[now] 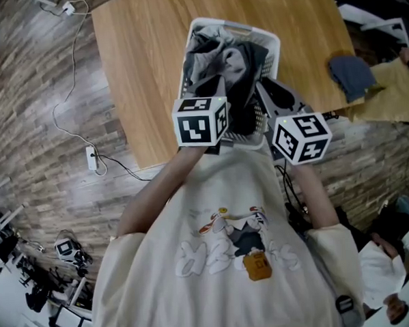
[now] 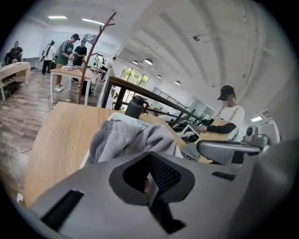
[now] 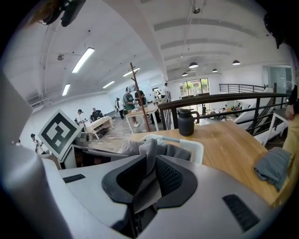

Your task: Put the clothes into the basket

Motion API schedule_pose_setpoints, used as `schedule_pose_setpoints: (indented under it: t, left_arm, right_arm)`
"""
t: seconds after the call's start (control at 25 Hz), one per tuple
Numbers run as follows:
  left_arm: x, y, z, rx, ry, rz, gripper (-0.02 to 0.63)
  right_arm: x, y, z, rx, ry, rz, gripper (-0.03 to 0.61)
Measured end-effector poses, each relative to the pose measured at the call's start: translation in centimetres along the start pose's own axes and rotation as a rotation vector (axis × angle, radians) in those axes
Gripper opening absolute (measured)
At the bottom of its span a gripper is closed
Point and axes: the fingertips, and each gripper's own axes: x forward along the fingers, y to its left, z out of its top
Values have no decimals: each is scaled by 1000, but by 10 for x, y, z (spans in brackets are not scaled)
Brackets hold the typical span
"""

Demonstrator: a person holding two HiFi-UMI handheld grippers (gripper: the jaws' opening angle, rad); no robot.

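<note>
A white basket [image 1: 270, 40] stands on the wooden table [image 1: 138, 74], heaped with grey and black clothes [image 1: 216, 56]. A black garment [image 1: 243, 113] hangs over its near rim. My left gripper [image 1: 202, 122] and right gripper [image 1: 300, 137] are held at that near rim, side by side. In the left gripper view the gripper [image 2: 150, 184] is shut, with a thin pale sliver of cloth between its pads and the grey clothes [image 2: 126, 137] just ahead. The right gripper [image 3: 145, 186] is shut on a strip of grey cloth [image 3: 148, 156] that runs up toward the basket [image 3: 196, 145].
A blue-grey cloth [image 1: 350, 75] lies on the table's right side beside tan fabric [image 1: 392, 91]. A black jug [image 3: 186, 122] stands behind the basket. Cables and a power strip [image 1: 91, 158] lie on the floor at left. A person [image 2: 226, 119] sits to the right.
</note>
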Motion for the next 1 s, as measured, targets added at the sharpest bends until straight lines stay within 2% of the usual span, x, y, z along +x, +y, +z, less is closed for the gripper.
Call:
schedule_pose_setpoints:
  t: [0.36, 0.68, 0.88, 1.0]
  left_arm:
    - [-44, -17, -8, 97, -27, -56, 0]
    - [-73, -17, -12, 119, -87, -68, 0]
    - [-88, -12, -17, 30, -125, -40, 0]
    - [-94, -20, -20, 16, -150, -18, 0]
  right_arm:
    - [-29, 25, -14, 16, -85, -51, 54]
    - [-40, 39, -22, 5, -124, -74, 52]
    - [-41, 51, -16, -39, -146, -23, 52]
    - [-47, 48, -10, -52, -172, 1, 52]
